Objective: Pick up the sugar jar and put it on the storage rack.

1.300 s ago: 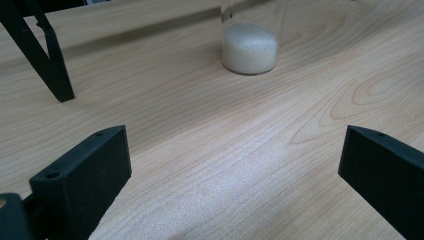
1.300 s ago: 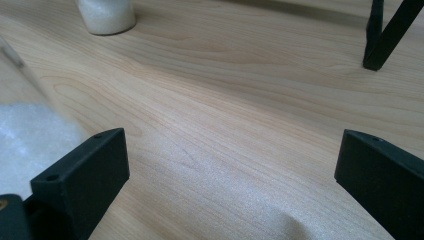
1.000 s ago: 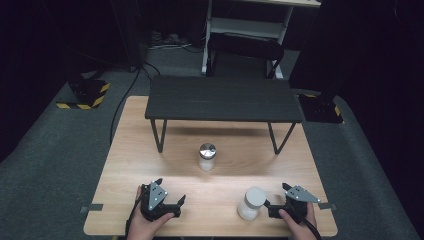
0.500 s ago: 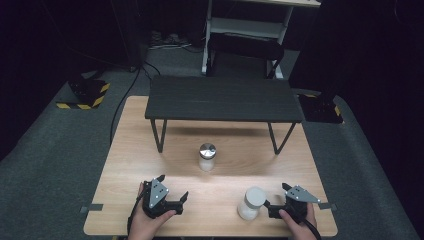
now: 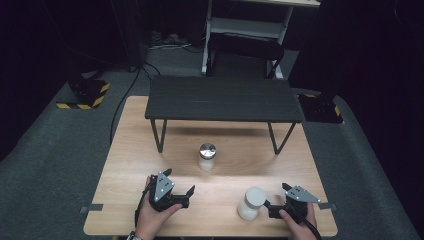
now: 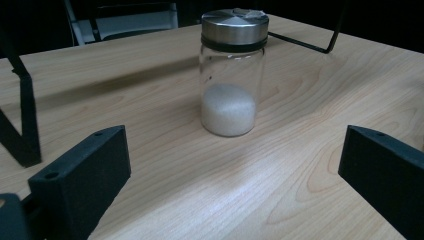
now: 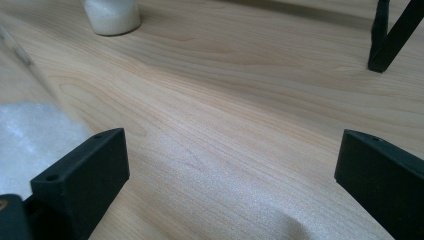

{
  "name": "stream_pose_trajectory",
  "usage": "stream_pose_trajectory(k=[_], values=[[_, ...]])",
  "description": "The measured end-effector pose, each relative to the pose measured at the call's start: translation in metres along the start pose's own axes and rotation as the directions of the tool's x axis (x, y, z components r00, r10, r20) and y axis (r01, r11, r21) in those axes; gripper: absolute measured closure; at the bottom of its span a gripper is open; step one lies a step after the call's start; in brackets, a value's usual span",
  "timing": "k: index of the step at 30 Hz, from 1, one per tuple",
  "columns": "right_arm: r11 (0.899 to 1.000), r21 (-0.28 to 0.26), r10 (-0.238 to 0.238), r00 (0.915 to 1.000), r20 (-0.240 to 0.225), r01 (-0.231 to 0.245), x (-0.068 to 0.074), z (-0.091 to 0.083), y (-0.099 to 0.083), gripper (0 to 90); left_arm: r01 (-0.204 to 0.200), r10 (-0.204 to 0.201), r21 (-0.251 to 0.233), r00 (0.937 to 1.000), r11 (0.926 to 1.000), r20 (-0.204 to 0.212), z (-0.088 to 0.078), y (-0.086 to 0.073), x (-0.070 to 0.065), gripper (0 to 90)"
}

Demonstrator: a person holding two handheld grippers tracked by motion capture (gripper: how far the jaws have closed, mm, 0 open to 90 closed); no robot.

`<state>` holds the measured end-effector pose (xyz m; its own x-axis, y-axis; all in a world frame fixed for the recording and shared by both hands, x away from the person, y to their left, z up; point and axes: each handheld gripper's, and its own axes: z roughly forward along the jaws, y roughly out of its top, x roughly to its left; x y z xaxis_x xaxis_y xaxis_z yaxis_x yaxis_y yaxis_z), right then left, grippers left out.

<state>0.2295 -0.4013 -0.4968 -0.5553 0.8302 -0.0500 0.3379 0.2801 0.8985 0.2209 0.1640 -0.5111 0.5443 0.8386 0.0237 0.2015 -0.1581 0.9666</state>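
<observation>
A glass jar (image 5: 207,157) with a brushed metal lid stands upright near the middle of the table (image 5: 130,150), just in front of a low black shelf (image 5: 222,99) on wire legs. It is about a third full of white grains, and nothing readable shows on the glass or lid in the left gripper view. The left gripper (image 5: 179,192) rests near the table's near edge, left of centre, its fingers (image 6: 82,177) spread wide and aimed at that jar, well apart from it. The right gripper (image 5: 272,207) sits by the near right corner, fingers (image 7: 80,175) also spread wide, empty between them. A second jar (image 5: 251,202), with a white lid and white contents, stands just beside its left finger; no writing can be made out on it.
</observation>
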Motion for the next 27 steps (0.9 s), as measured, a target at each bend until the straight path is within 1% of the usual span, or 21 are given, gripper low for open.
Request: stream_pose_trajectory(k=[5, 6, 10, 12, 13, 14, 15, 20, 23, 27], values=[[1.0, 0.0, 0.001, 1.0, -0.001, -0.001, 0.0, 0.0, 0.0, 0.4, 0.003, -0.003, -0.012, 1.0, 0.9999, 0.002, 0.007, 0.001, -0.001, 0.7], [1.0, -0.001, 0.001, 1.0, -0.001, -0.001, 0.0, 0.0, 0.0, 0.4, -0.003, 0.003, -0.015, 1.0, 0.9999, 0.003, 0.01, 0.003, -0.002, 0.7], [1.0, -0.002, 0.001, 1.0, -0.001, -0.001, 0.0, 0.0, 0.0, 0.4, -0.017, 0.017, -0.014, 0.9999, 0.9998, -0.001, 0.015, 0.005, -0.003, 0.7], [1.0, -0.002, 0.002, 1.0, -0.001, -0.002, 0.0, 0.0, 0.0, 0.4, -0.026, 0.026, -0.014, 0.9997, 0.9996, 0.0, 0.022, 0.007, -0.003, 0.7], [1.0, -0.002, 0.002, 1.0, -0.001, -0.002, 0.0, 0.0, 0.0, 0.4, -0.026, 0.026, -0.014, 0.9997, 0.9996, 0.0, 0.022, 0.007, -0.003, 0.7], [1.0, -0.003, 0.002, 1.0, -0.001, -0.002, 0.0, 0.0, -0.001, 0.4, -0.025, 0.025, -0.013, 0.9997, 0.9996, 0.001, 0.026, 0.008, -0.004, 0.7], [1.0, -0.003, 0.002, 1.0, -0.001, -0.002, 0.0, 0.0, -0.001, 0.4, -0.025, 0.025, -0.013, 0.9997, 0.9996, 0.001, 0.026, 0.008, -0.004, 0.7], [1.0, -0.004, 0.006, 1.0, -0.003, -0.006, -0.001, 0.0, -0.001, 0.4, -0.03, 0.03, -0.013, 0.9995, 0.9995, 0.013, 0.037, 0.009, -0.004, 0.7], [1.0, -0.005, 0.006, 1.0, -0.004, -0.006, -0.001, 0.0, -0.001, 0.4, -0.028, 0.028, -0.016, 0.9993, 0.9995, 0.023, 0.046, 0.01, -0.004, 0.7], [1.0, -0.005, 0.006, 1.0, -0.004, -0.006, -0.001, 0.0, -0.001, 0.4, -0.027, 0.028, -0.017, 0.9993, 0.9995, 0.026, 0.058, 0.013, -0.004, 0.7]])
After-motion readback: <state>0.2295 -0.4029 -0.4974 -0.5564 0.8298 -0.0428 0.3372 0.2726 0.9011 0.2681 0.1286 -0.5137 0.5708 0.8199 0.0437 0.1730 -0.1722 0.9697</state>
